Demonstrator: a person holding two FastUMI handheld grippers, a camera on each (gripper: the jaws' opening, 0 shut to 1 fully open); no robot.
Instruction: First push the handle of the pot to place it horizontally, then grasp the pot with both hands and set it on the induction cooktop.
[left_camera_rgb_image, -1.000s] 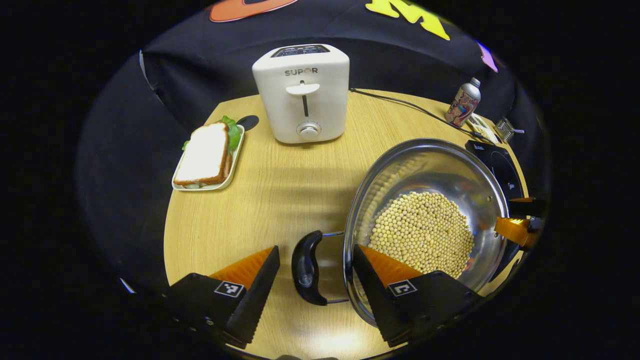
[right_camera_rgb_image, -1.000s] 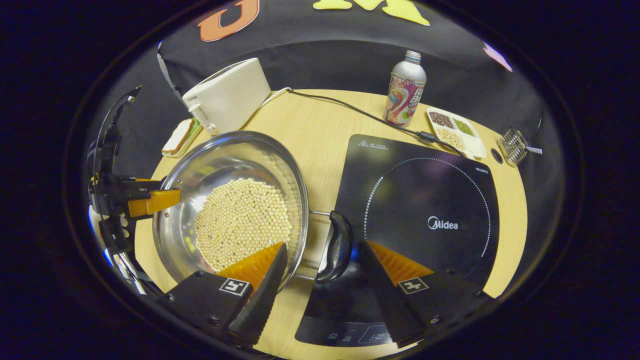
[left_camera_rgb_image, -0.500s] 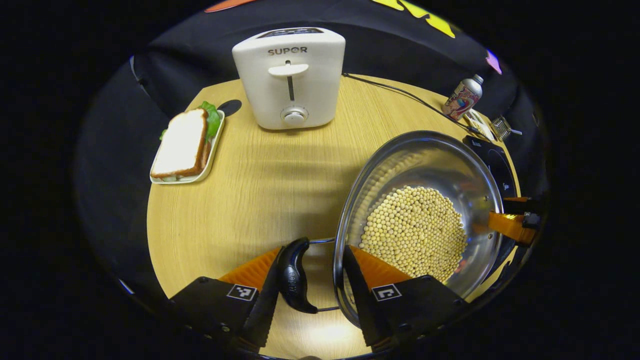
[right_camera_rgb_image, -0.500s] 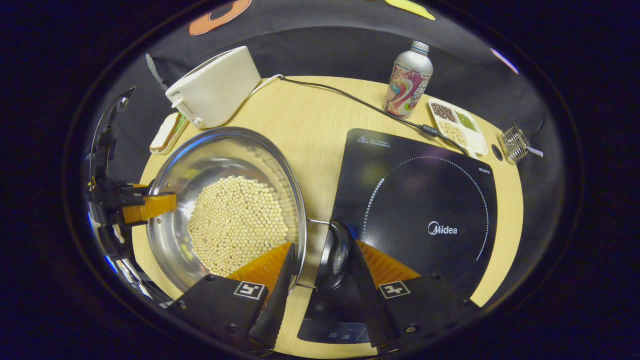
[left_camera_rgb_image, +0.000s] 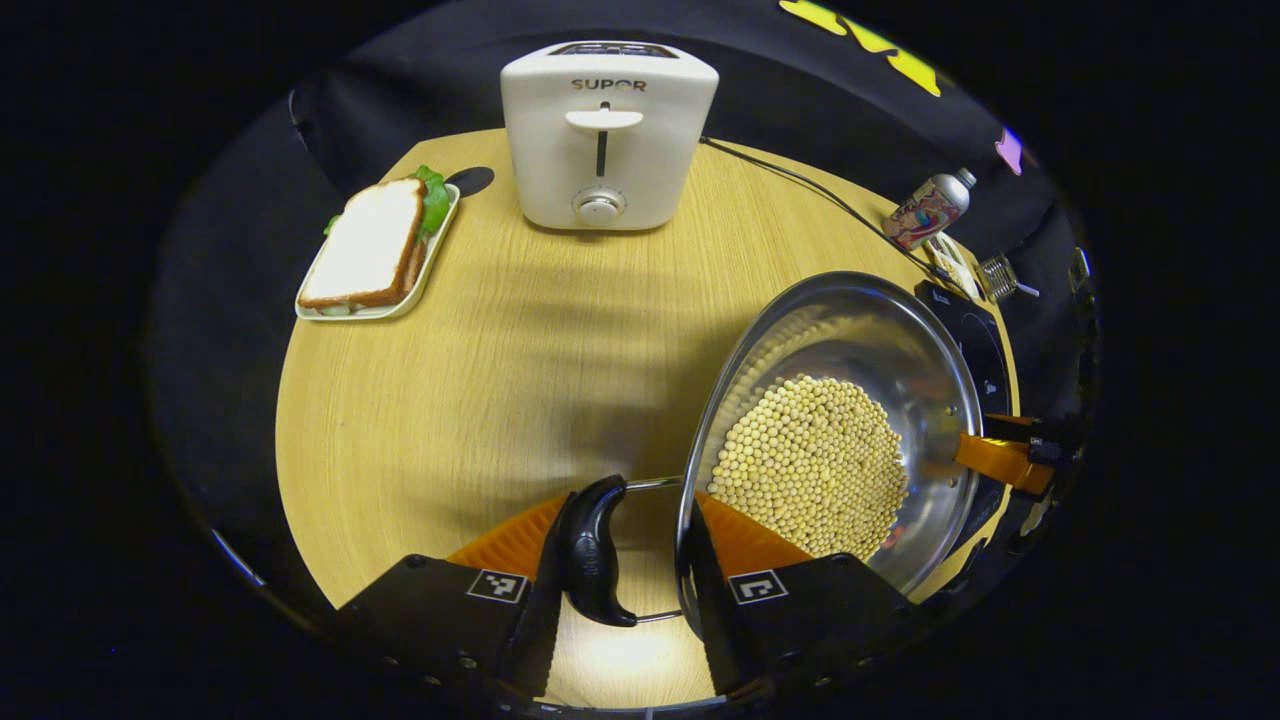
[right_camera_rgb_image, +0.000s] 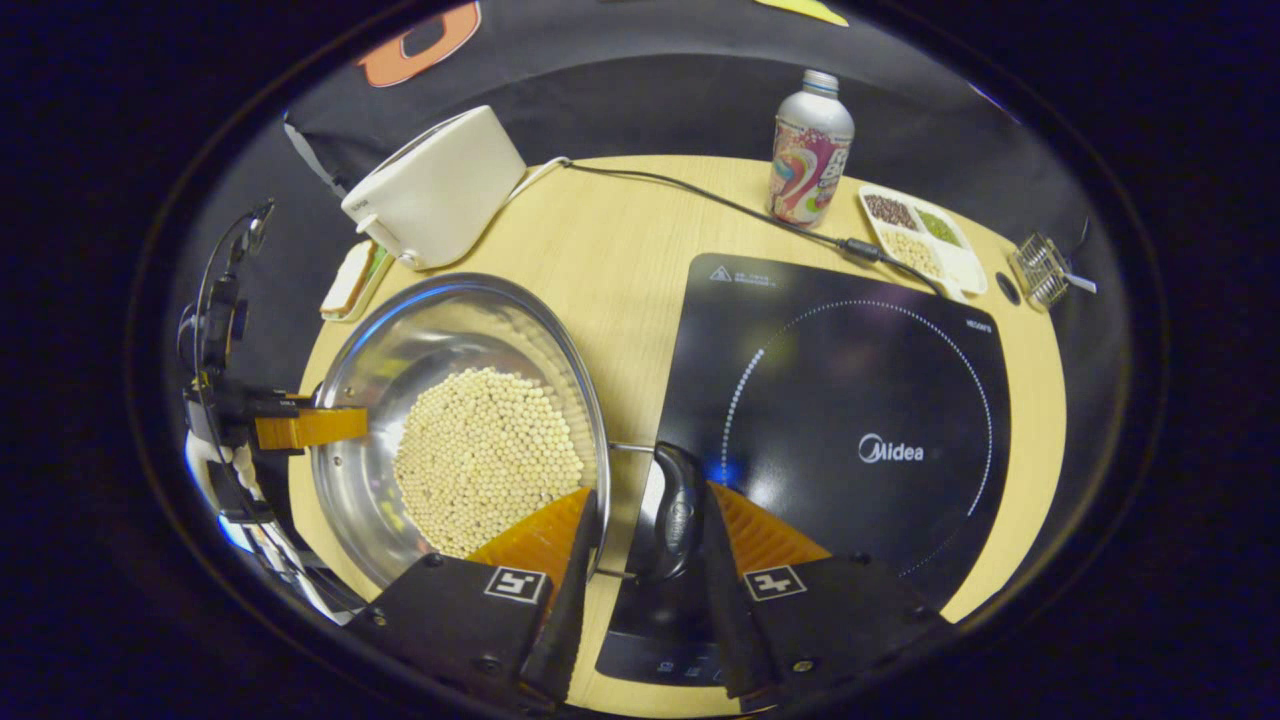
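On the desk (right_camera_rgb_image: 620, 250): 1 pot (right_camera_rgb_image: 430, 350), 1 induction cooktop (right_camera_rgb_image: 850, 380), 1 toaster (left_camera_rgb_image: 608, 130), 1 bottle (right_camera_rgb_image: 810, 150). Also 1 sandwich (left_camera_rgb_image: 375, 240), 1 divided snack tray (right_camera_rgb_image: 925, 245), 1 small wire basket (right_camera_rgb_image: 1040, 268). 2 claws: left (left_camera_rgb_image: 620, 590), right (right_camera_rgb_image: 640, 590).

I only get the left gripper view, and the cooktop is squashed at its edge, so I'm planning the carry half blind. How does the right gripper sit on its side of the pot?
Observer: In the right gripper view, the right gripper straddles the black handle. One finger touches the handle and the other is against the pot rim. I cannot tell if the clamp is firm.
Operator: Is the cooktop free to receive it?
Observer: Yes. The induction cooktop lies right beside the pot and nothing stands on its ringed zone.
Operator: Anything near its far edge?
Observer: A bottle stands behind it, and a black cable runs across the table toward its back corner.
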